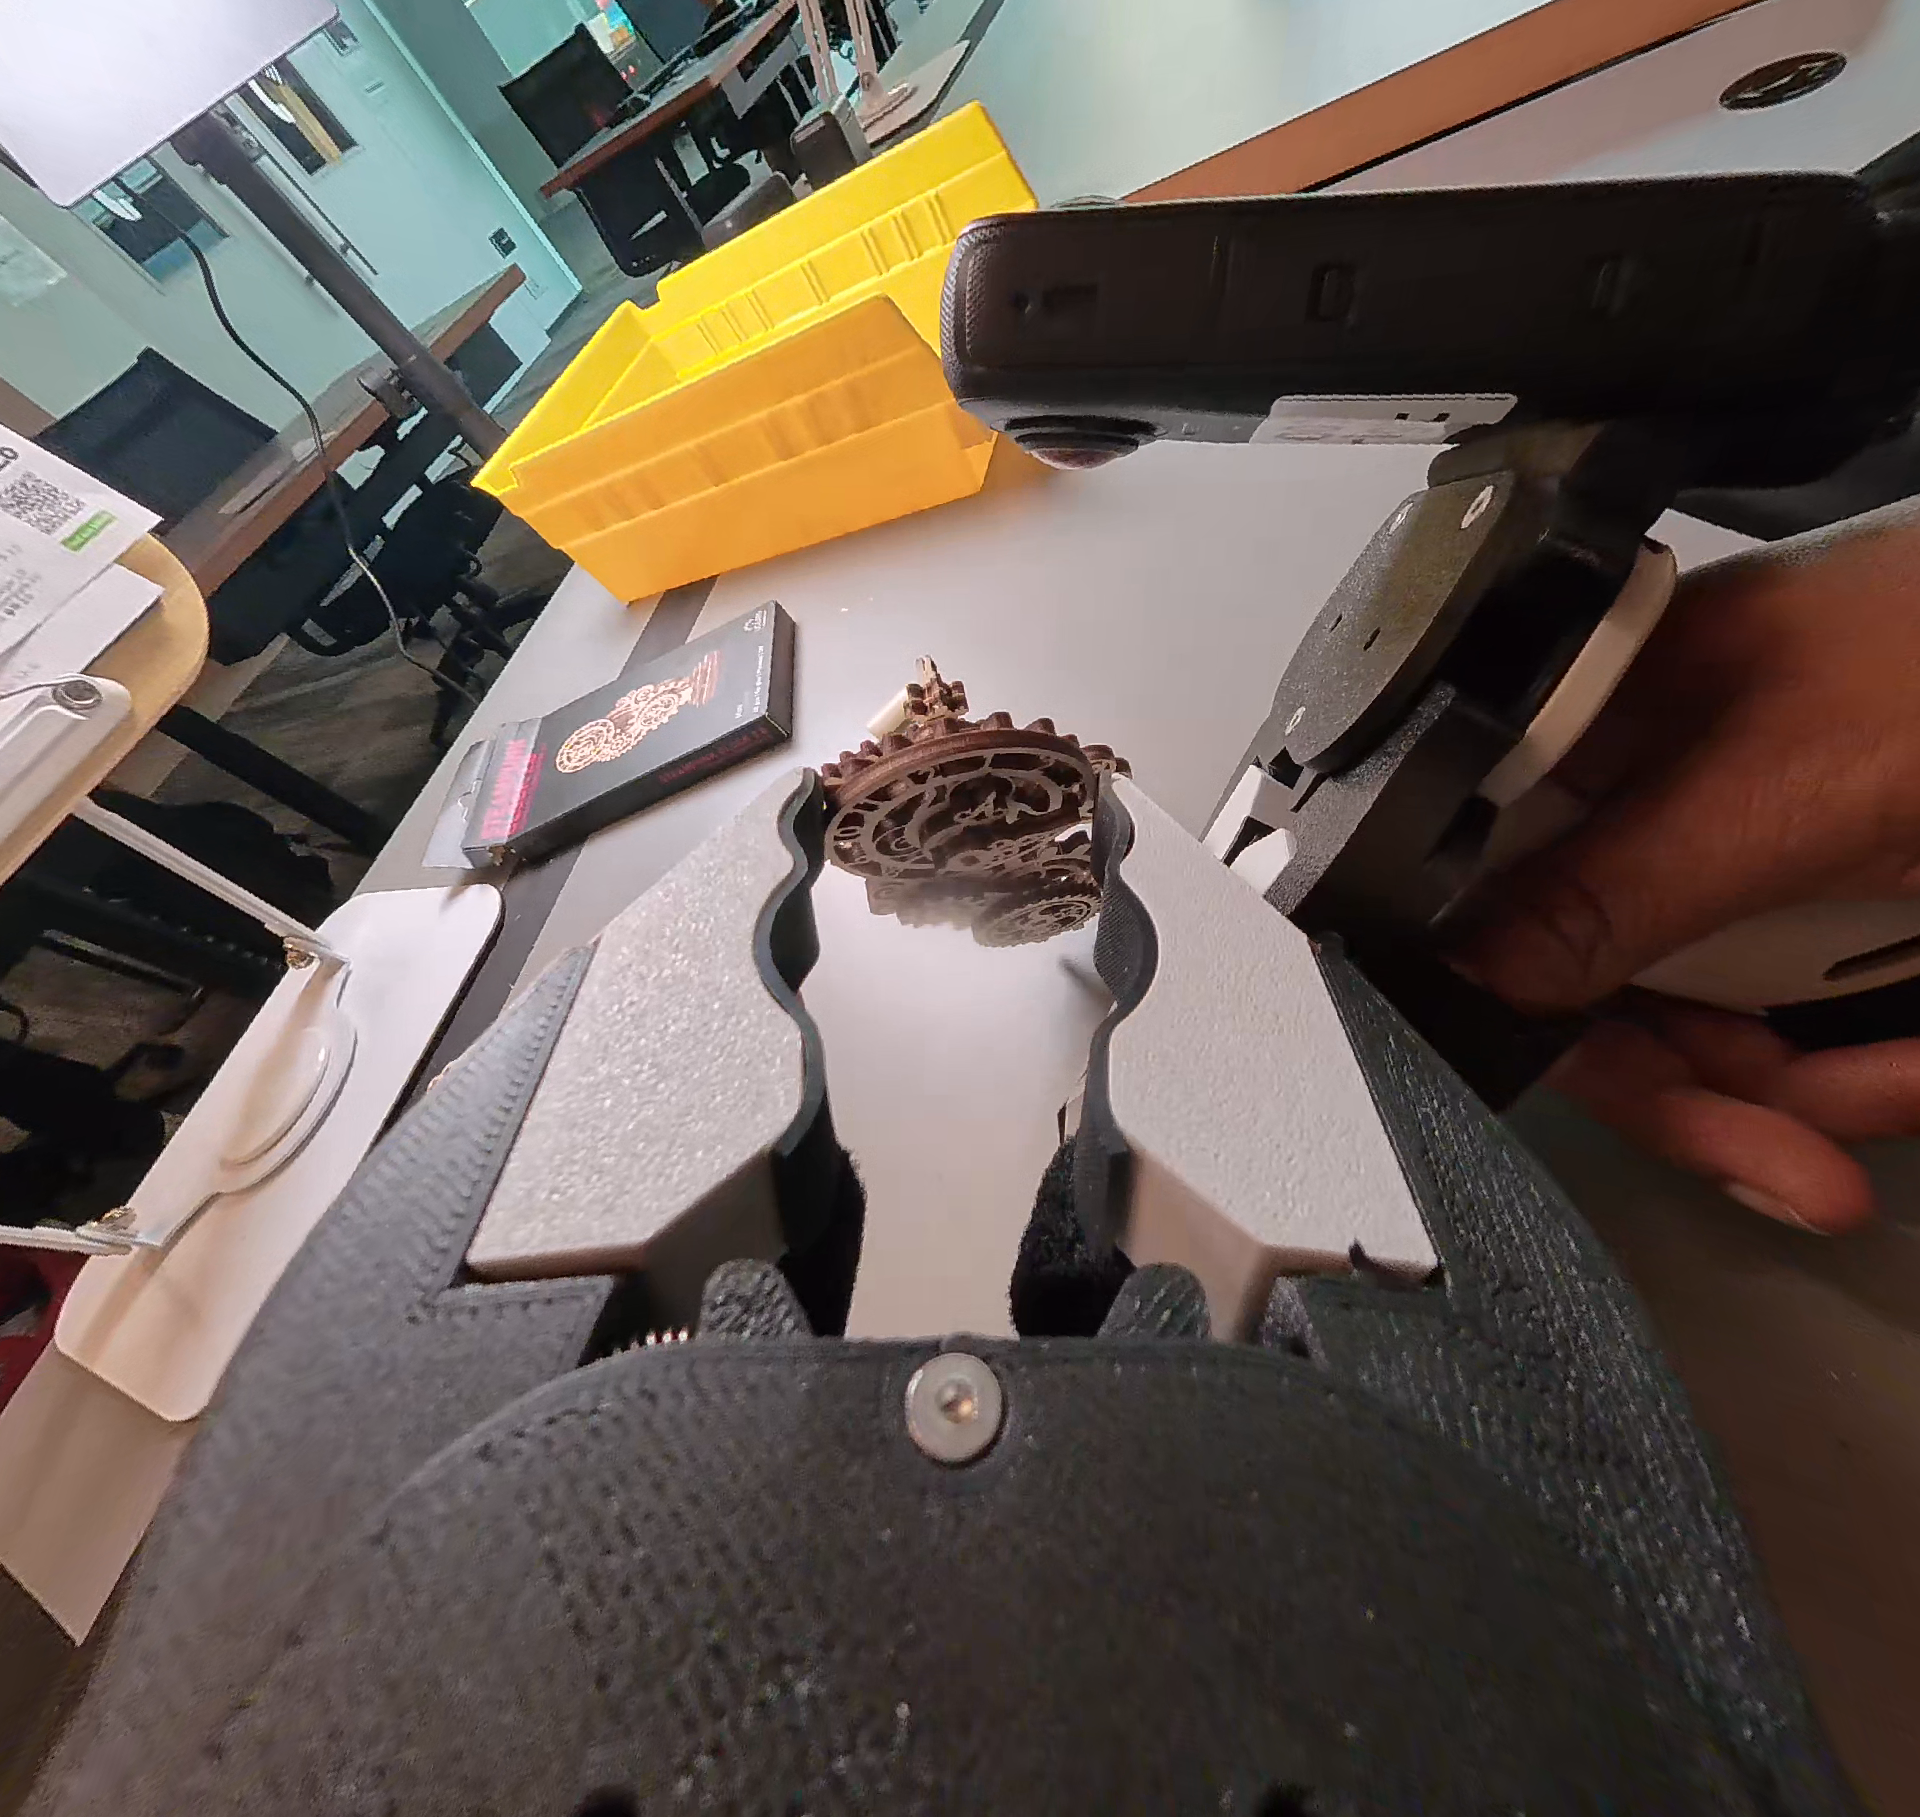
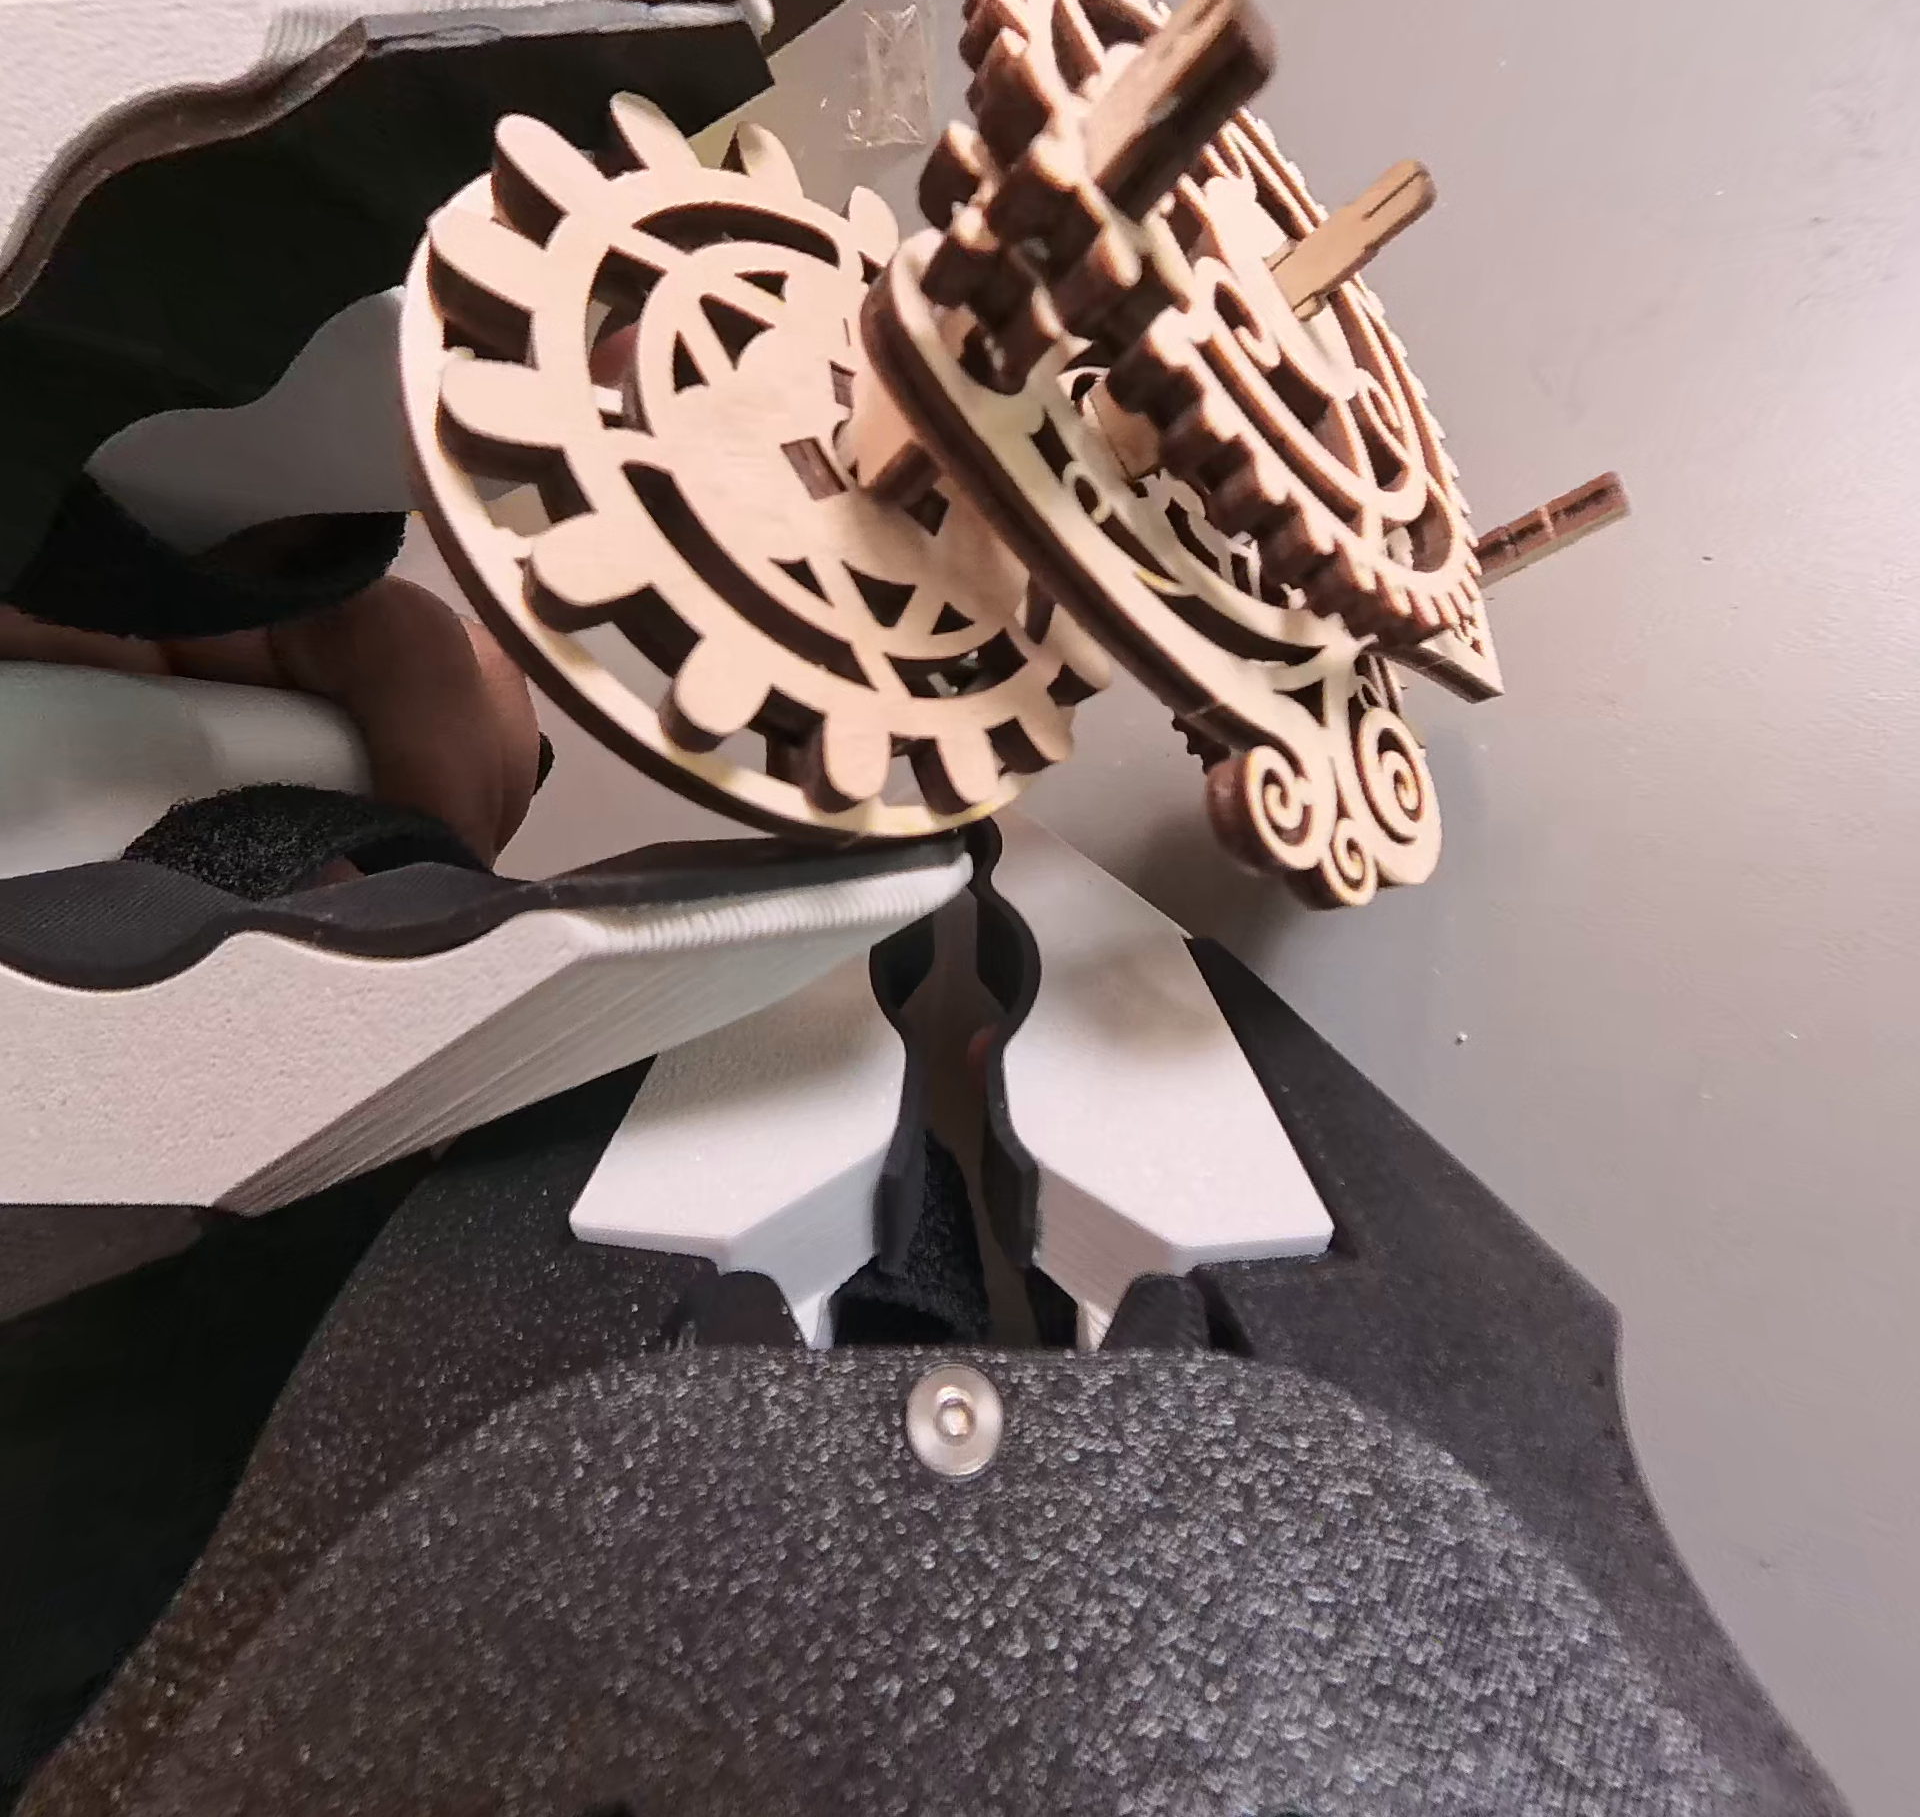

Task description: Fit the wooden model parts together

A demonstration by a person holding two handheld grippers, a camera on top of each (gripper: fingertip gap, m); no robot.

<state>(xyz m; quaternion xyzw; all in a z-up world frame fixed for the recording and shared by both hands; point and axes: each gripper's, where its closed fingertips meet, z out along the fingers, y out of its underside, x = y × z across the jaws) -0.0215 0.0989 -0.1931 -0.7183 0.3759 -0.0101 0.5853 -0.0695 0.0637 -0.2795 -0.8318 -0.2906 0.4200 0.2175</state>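
The wooden gear model (image 1: 966, 822) is a stack of lattice discs and cogs with pegs sticking out. My left gripper (image 1: 961, 811) is shut on its round disc, one pad on each edge, and holds it above the grey table (image 1: 1039, 572). In the right wrist view the model (image 2: 831, 479) fills the upper middle, and the left gripper's fingers (image 2: 520, 946) clamp the disc from the left. My right gripper (image 2: 977, 894) sits just below the disc with its pads drawn together. It also shows in the left wrist view (image 1: 1257, 817), to the right of the model, held by a hand (image 1: 1714, 832).
Two yellow bins (image 1: 769, 417) stand at the back of the table. A black flat box (image 1: 634, 739) lies left of the model. A white flat plate (image 1: 260, 1092) lies at the near left. A clear plastic bag (image 2: 883, 74) lies on the table beyond the model. Left tips to right tips: about 10 centimetres.
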